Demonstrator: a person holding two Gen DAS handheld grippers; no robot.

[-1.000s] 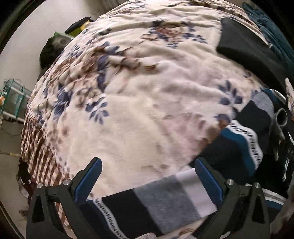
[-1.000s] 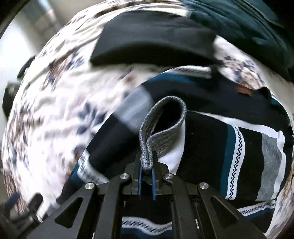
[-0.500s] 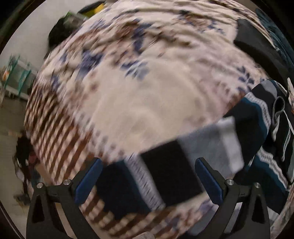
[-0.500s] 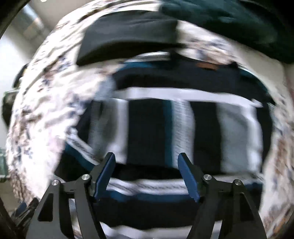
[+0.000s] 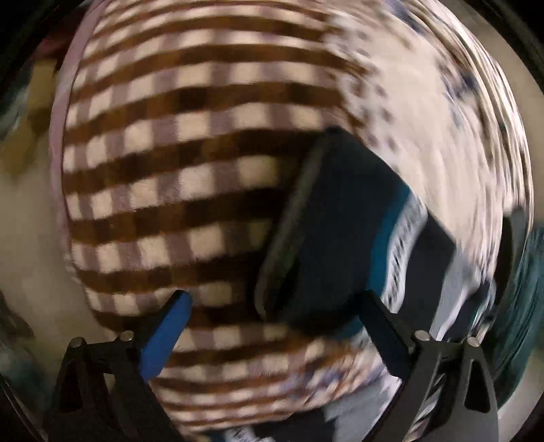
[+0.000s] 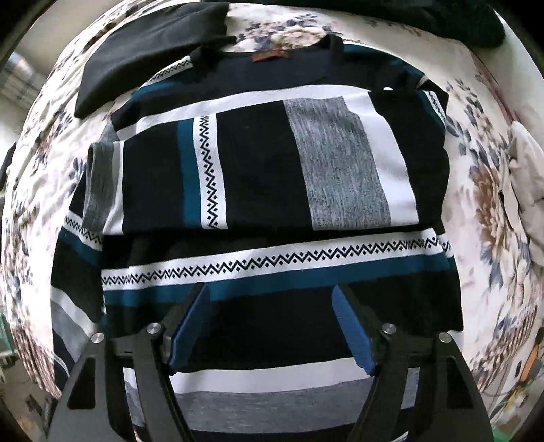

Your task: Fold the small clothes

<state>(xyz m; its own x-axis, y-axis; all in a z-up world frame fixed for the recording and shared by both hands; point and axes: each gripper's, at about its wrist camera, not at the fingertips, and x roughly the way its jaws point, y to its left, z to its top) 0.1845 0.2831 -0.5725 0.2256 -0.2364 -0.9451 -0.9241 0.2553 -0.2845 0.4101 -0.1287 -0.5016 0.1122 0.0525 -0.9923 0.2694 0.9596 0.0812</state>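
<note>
Floral bedding covers the bed (image 6: pixel 482 142), and on it the striped sweater (image 6: pixel 272 170) lies spread directly under the right gripper (image 6: pixel 268 326). That gripper points down with its blue pads spread wide and nothing between them — released, hanging over the sweater's lower half. One sleeve is folded across the chest, its grey cuff (image 6: pixel 98 183) at the left side of the garment. Bands of navy, teal, white and heather grey run across the knit, with black zigzag trim on the white stripes. At the neckline sits a small brown label (image 6: pixel 270 57); any writing on it is too small to read. Just beyond the collar lies a folded black garment (image 6: pixel 142 57), touching the sweater's shoulder, and a dark teal garment (image 6: pixel 459 23) sits at the far edge of the bed.

In the blurred left wrist view, the left gripper (image 5: pixel 272 326) is also spread apart and empty, above a brown-and-cream checked blanket (image 5: pixel 176 163). A corner of the sweater — navy with a teal and white stripe — lies close by its right finger.
</note>
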